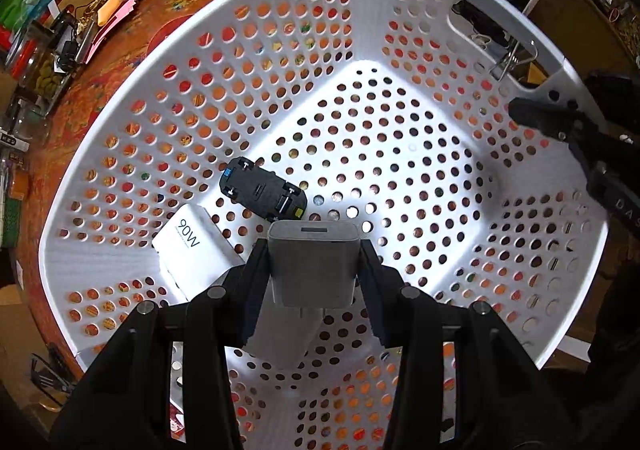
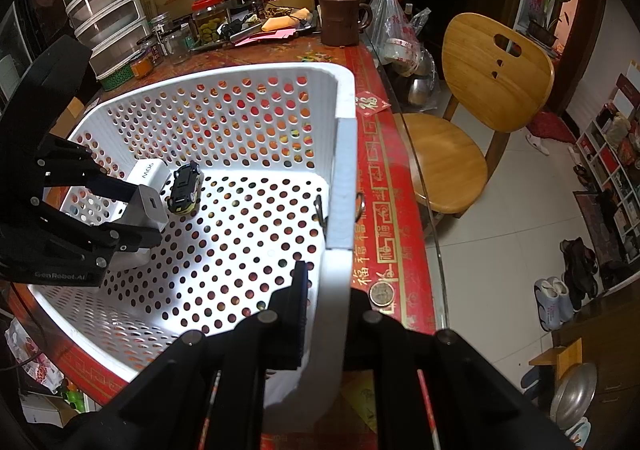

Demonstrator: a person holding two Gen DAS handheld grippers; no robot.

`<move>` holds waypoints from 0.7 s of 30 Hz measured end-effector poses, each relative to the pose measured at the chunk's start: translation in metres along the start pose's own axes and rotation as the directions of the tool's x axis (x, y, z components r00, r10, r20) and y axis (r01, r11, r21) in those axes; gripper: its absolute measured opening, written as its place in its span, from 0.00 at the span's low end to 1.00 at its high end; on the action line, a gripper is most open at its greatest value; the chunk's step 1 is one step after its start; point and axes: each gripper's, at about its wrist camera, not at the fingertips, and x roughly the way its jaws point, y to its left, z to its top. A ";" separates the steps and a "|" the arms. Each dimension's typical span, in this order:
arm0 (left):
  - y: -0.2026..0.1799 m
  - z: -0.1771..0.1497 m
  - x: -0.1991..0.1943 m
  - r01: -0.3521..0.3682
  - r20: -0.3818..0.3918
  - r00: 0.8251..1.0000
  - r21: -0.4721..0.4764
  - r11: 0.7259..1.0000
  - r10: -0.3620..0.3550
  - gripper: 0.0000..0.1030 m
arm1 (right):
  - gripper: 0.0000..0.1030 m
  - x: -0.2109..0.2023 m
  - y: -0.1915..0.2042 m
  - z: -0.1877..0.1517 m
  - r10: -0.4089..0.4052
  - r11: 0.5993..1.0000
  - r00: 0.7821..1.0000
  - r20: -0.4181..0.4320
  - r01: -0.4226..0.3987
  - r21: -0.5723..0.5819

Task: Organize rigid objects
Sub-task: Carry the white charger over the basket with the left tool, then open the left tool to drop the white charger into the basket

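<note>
A white perforated basket (image 1: pixel 280 10) stands on the red patterned table. In the left wrist view my left gripper (image 1: pixel 314 250) is shut on a grey charger block (image 1: pixel 312 274), held low inside the basket and pointing down. Just past it lie a white charger marked 90W (image 1: pixel 192 246) and a black toy car (image 1: pixel 262 194), belly up, on the basket floor. In the right wrist view my right gripper (image 2: pixel 326 298) is shut on the basket's near wall (image 2: pixel 344 170), one finger inside and one outside. That view also shows the left gripper (image 2: pixel 146 210), grey charger (image 2: pixel 150 206), white charger (image 2: pixel 150 172) and car (image 2: pixel 185 188).
A metal clip (image 2: pixel 320 210) hangs on the basket wall. A coin (image 2: pixel 382 294) lies on the table beside my right gripper. A brown mug (image 2: pixel 340 20), jars and clutter crowd the table's far side. A wooden chair (image 2: pixel 480 90) stands past the glass table edge.
</note>
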 end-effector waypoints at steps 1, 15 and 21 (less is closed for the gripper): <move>0.000 0.001 0.001 -0.005 0.002 1.000 -0.001 1.000 0.005 0.42 | 0.09 0.000 0.000 0.000 -0.002 1.000 1.000 -0.001 0.002 -0.001; 0.020 -0.035 -0.082 -0.087 0.228 0.969 -0.054 0.995 0.097 0.83 | 0.09 0.001 -0.001 0.001 0.000 1.000 1.000 -0.003 0.000 0.000; 0.065 -0.090 -0.156 -0.125 0.342 0.923 -0.171 0.977 0.178 0.93 | 0.09 0.001 -0.001 0.002 0.002 1.000 1.000 -0.002 -0.002 0.001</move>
